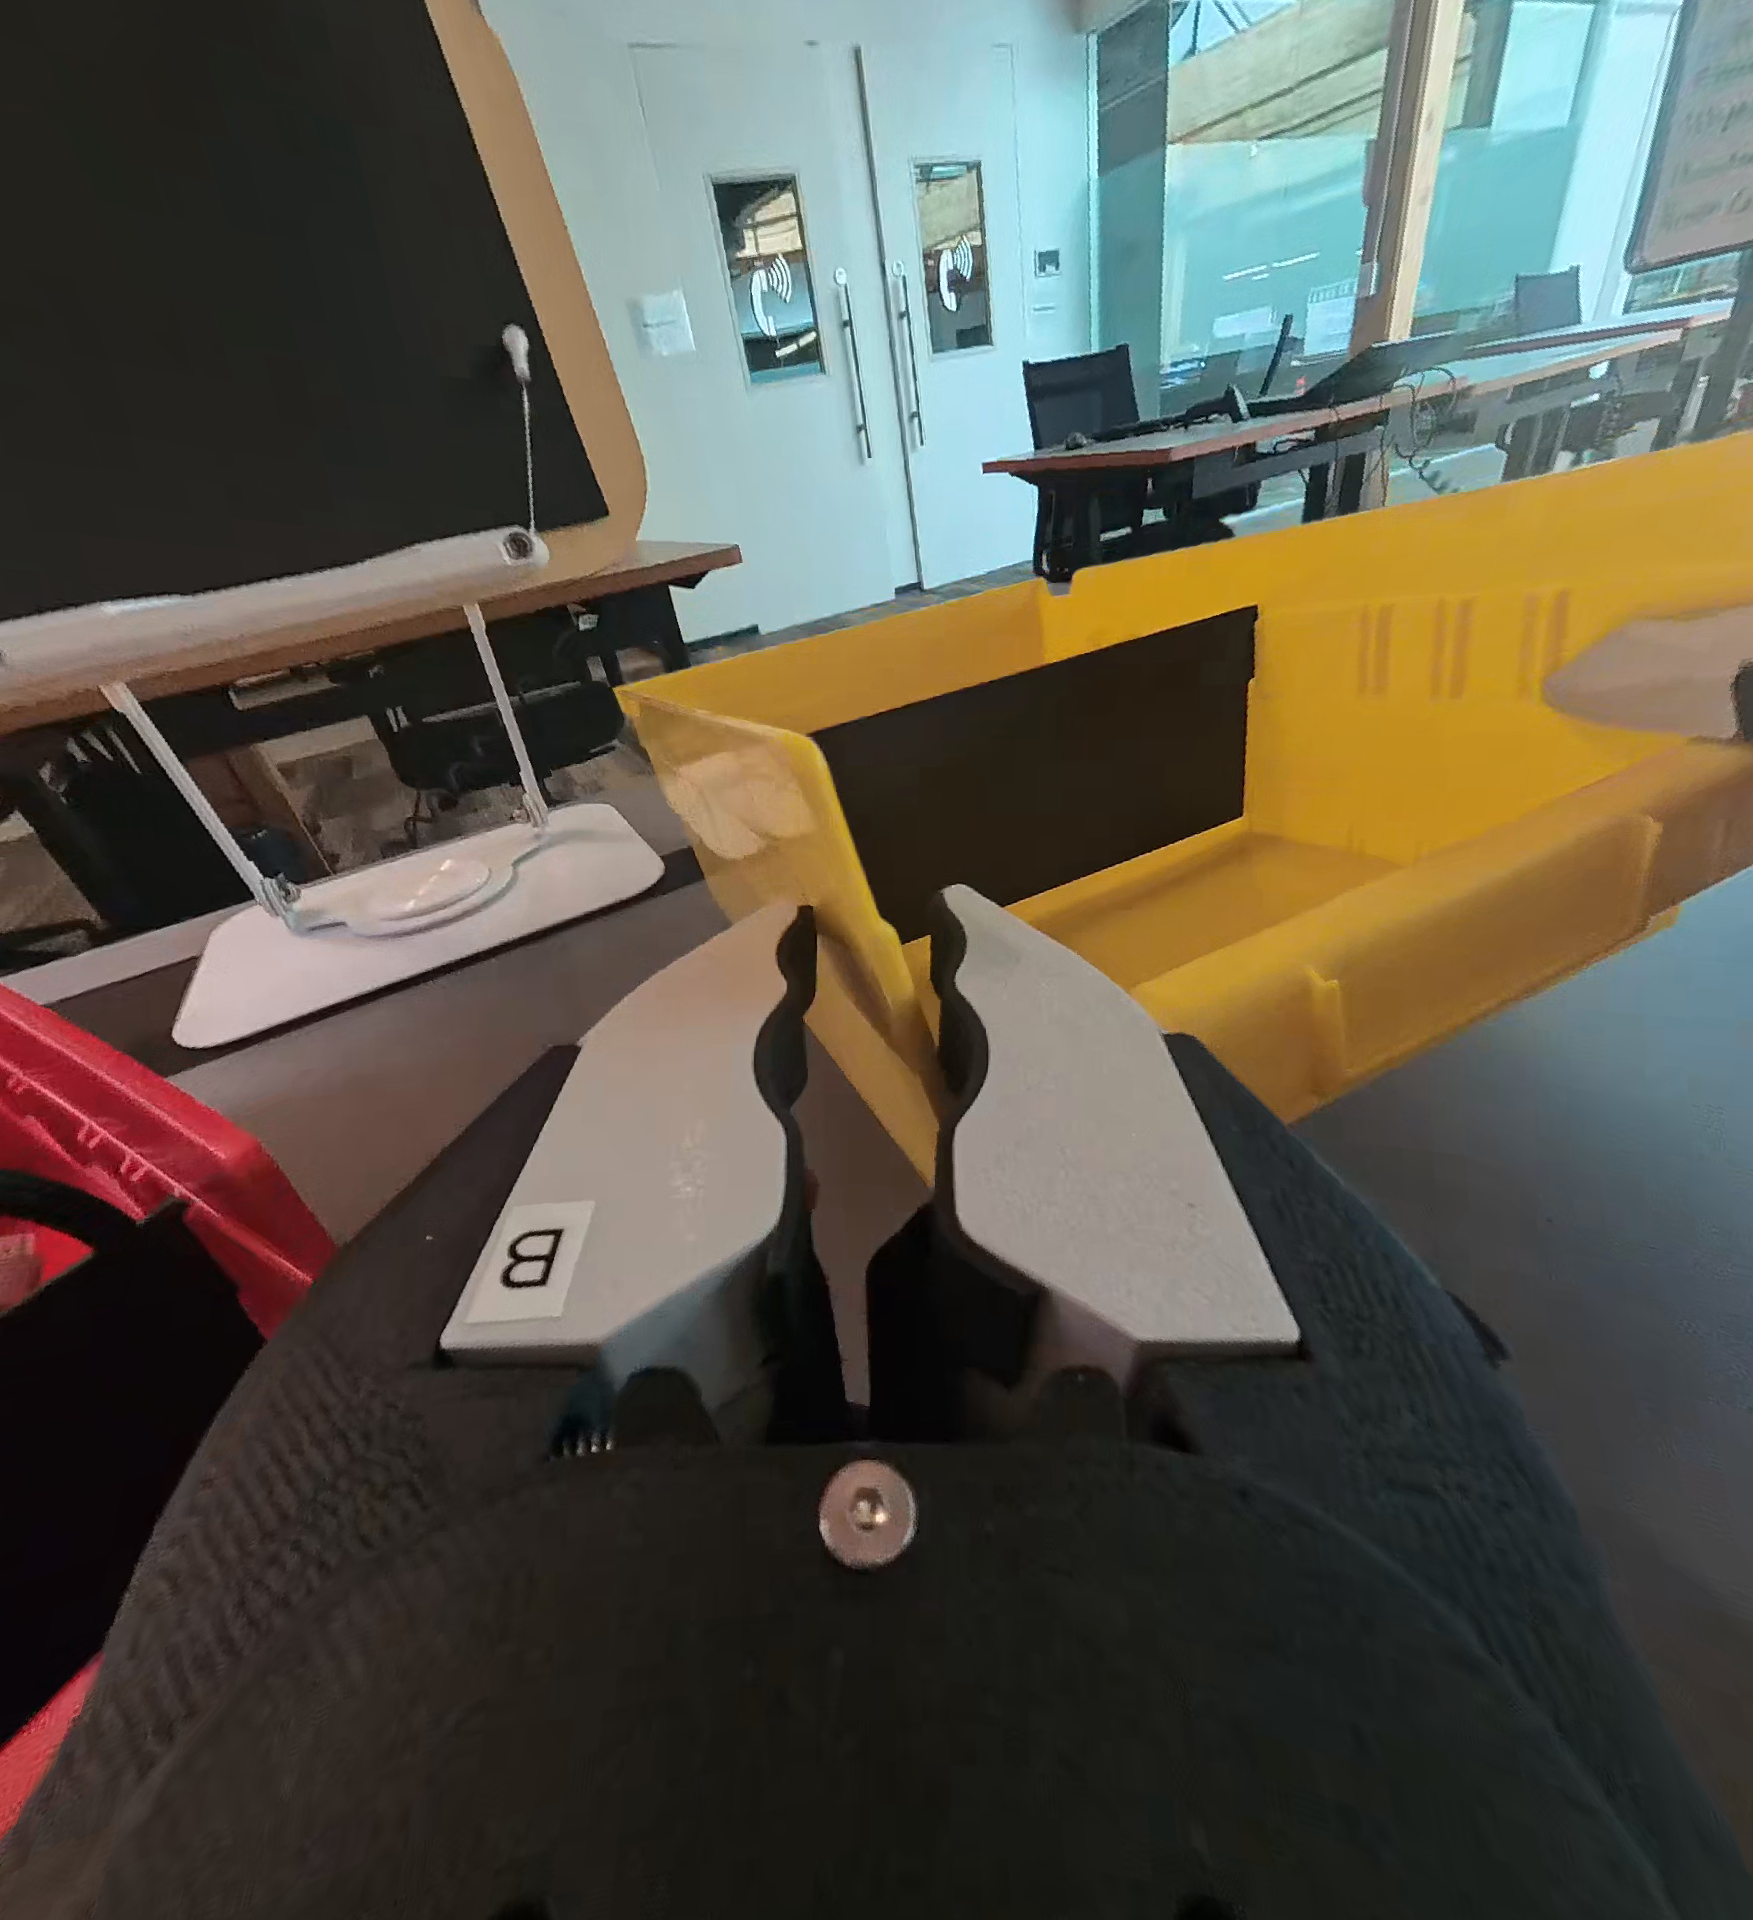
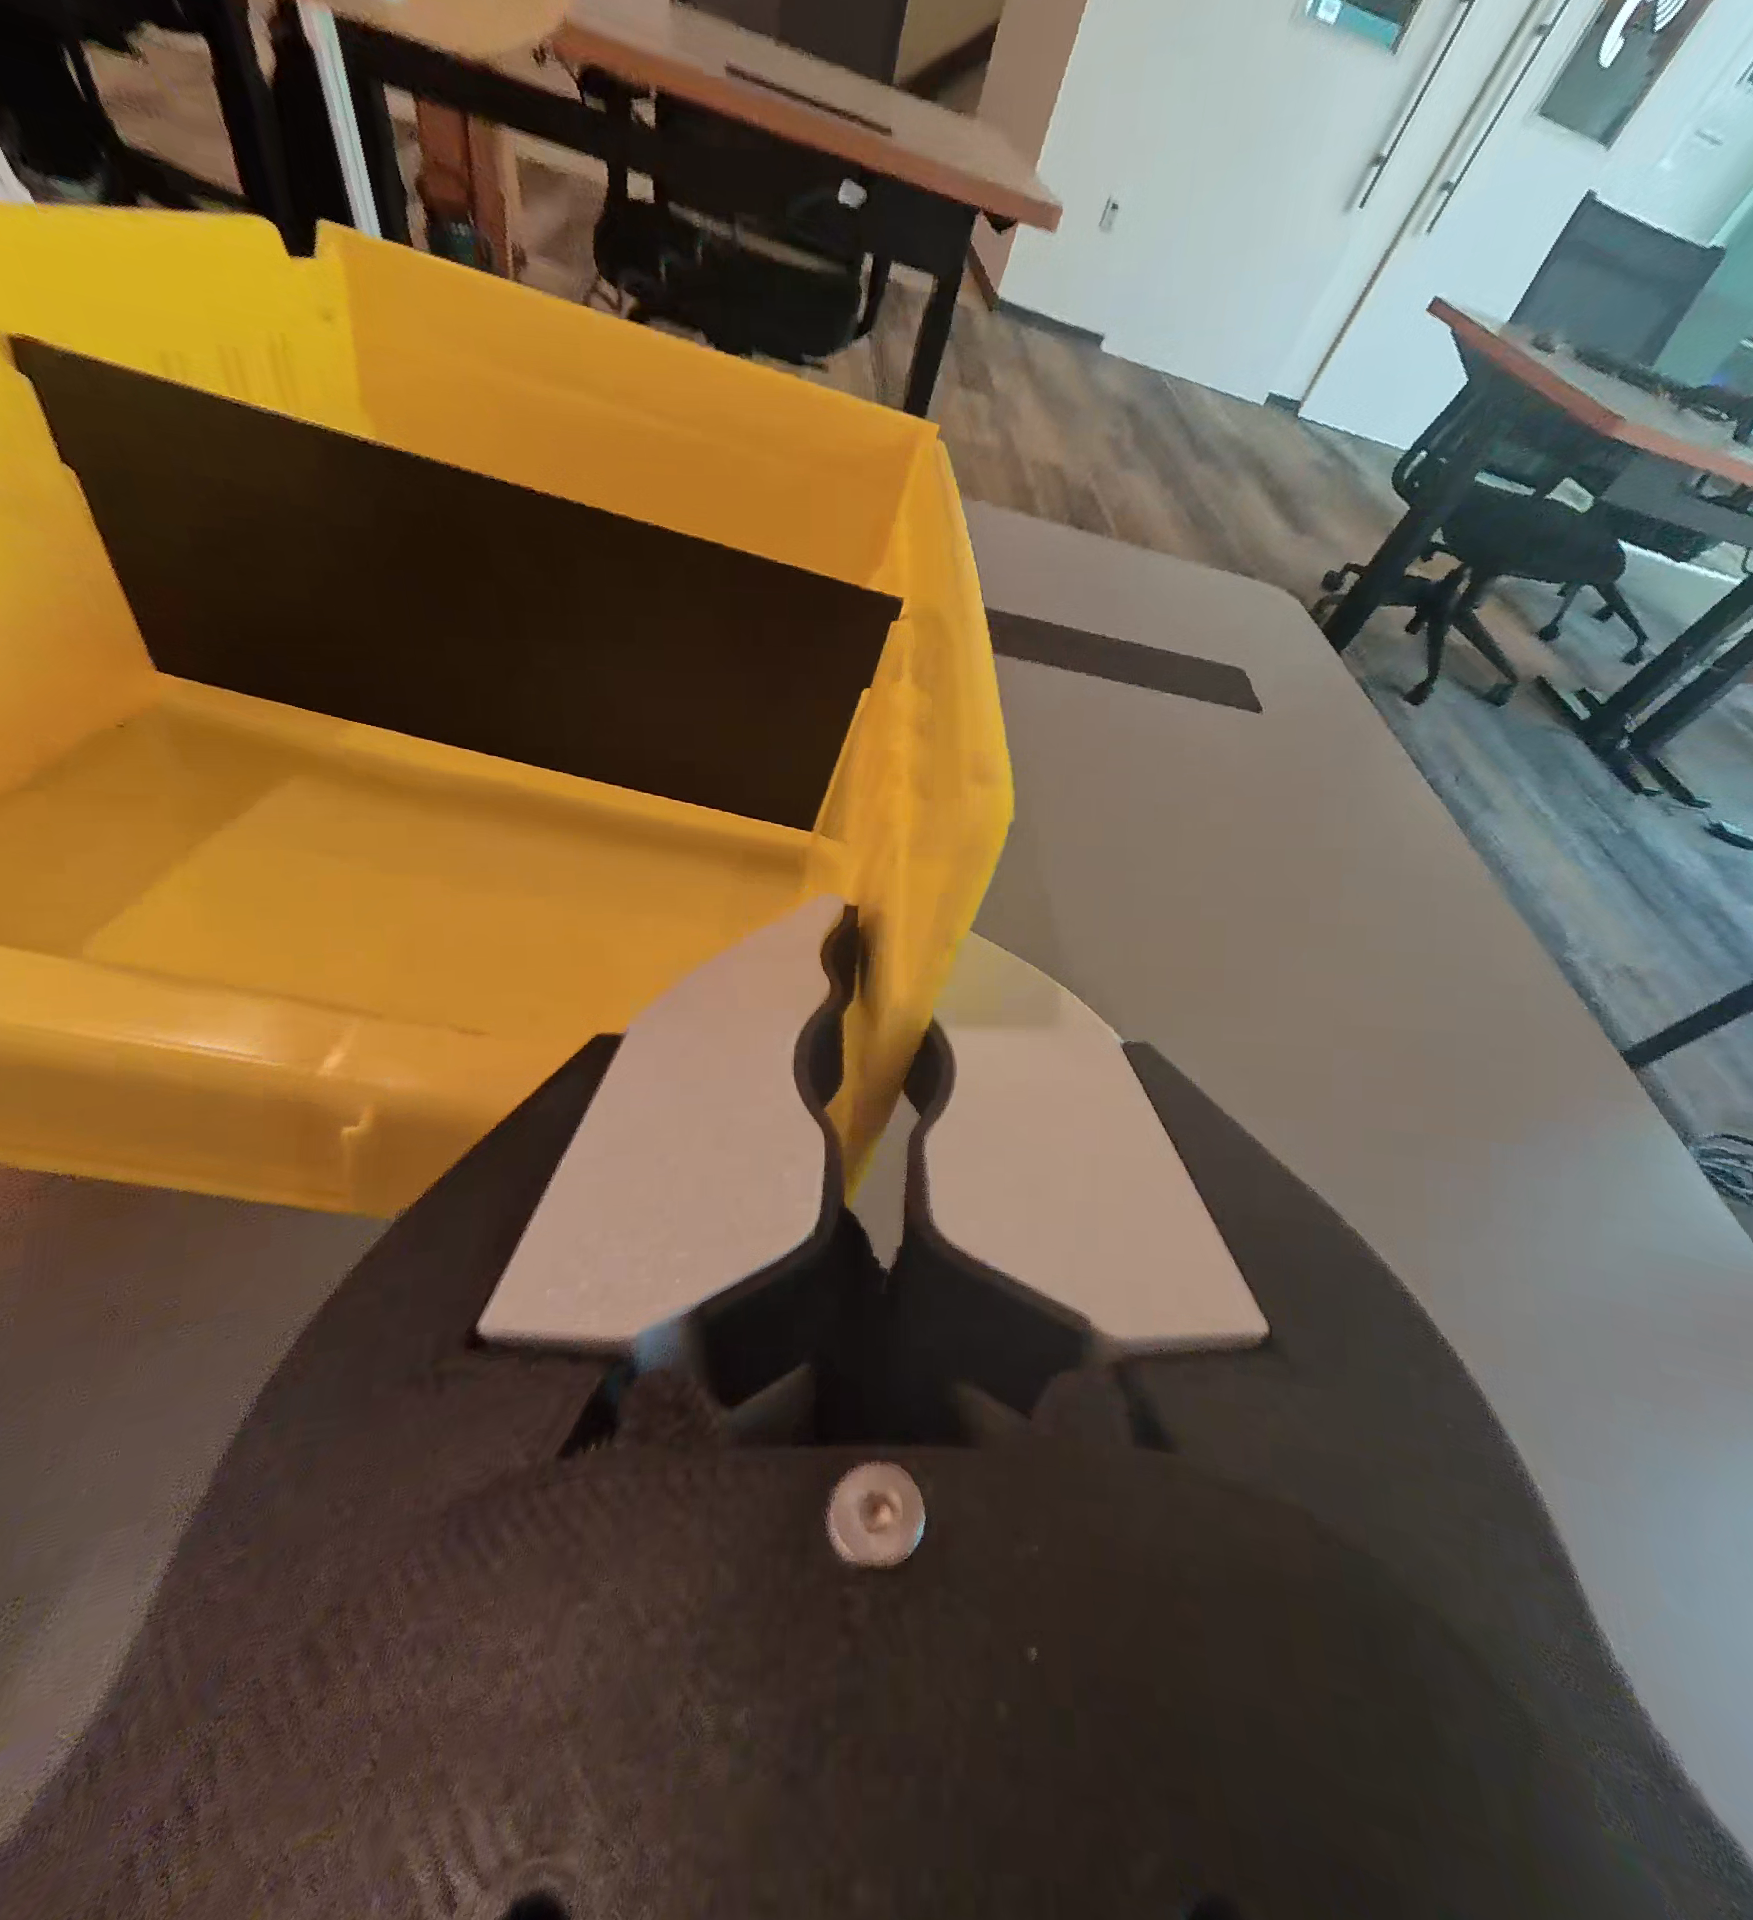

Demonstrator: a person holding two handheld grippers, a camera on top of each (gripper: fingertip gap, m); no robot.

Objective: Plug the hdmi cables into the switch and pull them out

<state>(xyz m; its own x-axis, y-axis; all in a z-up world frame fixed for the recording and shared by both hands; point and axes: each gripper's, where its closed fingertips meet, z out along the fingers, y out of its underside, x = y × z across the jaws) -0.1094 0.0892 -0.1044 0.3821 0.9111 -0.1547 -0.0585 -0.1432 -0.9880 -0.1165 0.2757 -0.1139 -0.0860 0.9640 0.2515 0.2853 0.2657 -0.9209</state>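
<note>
Left gripper (image 1: 872,997) closed on yellow bin (image 1: 1267,862) left wall | right gripper (image 2: 877,1023) clamps bin's right wall | bin held between both, above the surface (image 2: 1267,935) | cable, switch unseen; black lead in red bin (image 1: 72,1122), left of yellow bin

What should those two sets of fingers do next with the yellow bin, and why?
Probably settle the yellow bin on the table and let go. The right gripper pinches one side wall and the left gripper straddles the other, yet the bin looks empty. The only cable in view lies in the red bin.
</note>
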